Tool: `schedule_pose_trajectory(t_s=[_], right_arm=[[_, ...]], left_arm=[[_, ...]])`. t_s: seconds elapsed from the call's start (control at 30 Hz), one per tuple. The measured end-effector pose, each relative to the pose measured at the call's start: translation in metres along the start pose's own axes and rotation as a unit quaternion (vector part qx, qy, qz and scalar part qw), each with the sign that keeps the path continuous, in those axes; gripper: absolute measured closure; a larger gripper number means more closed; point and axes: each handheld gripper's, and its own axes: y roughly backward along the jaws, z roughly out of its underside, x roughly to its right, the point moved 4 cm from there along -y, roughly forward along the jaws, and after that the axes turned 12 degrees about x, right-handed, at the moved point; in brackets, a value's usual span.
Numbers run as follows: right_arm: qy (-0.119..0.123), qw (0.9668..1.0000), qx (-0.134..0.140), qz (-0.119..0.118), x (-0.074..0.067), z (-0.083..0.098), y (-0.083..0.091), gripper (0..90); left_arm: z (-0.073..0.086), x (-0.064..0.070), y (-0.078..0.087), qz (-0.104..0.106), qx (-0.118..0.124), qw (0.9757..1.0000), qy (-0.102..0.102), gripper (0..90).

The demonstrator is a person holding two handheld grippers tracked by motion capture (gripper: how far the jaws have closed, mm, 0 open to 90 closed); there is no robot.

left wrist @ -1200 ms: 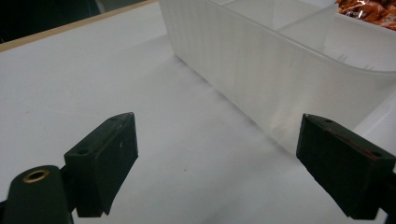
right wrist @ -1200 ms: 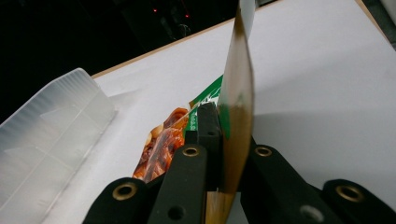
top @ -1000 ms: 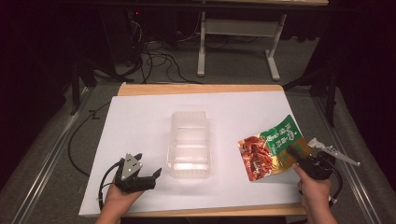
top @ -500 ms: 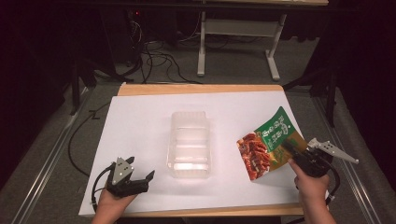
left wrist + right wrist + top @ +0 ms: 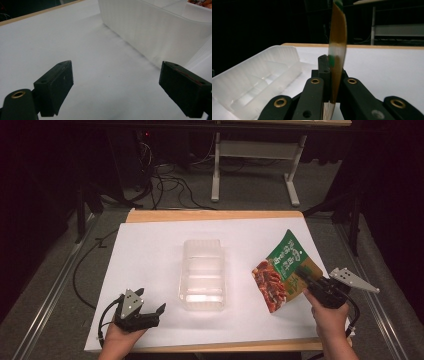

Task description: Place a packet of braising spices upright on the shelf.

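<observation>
A: High view: what is held by the right gripper (image 5: 306, 279)?

B: A snack bag (image 5: 280, 270) is pinched at its lower corner between the jaws, which are shut tight on it. The bag is lifted off the white sheet (image 5: 150, 250) and sticks up and away from the gripper, tilted.

A: And the clear tray (image 5: 202, 274)?

B: It is seen well to the side of that gripper, lying on the sheet.

A: How is the left gripper (image 5: 150, 312) kept?

B: Its jaws are spread wide, and nothing is held. The tray wall (image 5: 160, 32) is seen just ahead of it.
</observation>
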Motion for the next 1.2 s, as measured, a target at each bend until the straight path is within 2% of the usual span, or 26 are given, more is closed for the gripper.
schedule_pose_trajectory(t_s=[0.3, 0.47, 0.67, 1.0, 1.2], right_arm=[[0.025, 0.9994, 0.017, -0.017, -0.016, -0.010, -0.002, 90.0], [0.039, 0.9989, 0.021, -0.016, -0.016, -0.015, 0.002, 90.0], [0.059, 0.9973, 0.027, -0.034, -0.016, -0.021, 0.007, 90.0], [0.048, 0.9973, 0.027, -0.048, -0.019, -0.025, 0.008, 90.0], [0.046, 0.9969, 0.018, -0.061, -0.025, -0.020, 0.005, 90.0]], left_arm=[[-0.001, 0.000, 0.001, -0.001, 0.002, 1.0000, 0.000, 12.6], [-0.001, 0.000, 0.001, -0.002, 0.002, 1.0000, 0.000, 12.6], [-0.002, 0.000, -0.001, -0.002, 0.004, 1.0000, -0.003, 12.6], [-0.003, 0.000, -0.001, 0.002, 0.012, 0.9999, -0.002, 12.6], [-0.004, 0.001, 0.000, 0.005, 0.014, 0.9999, -0.005, 12.5]])
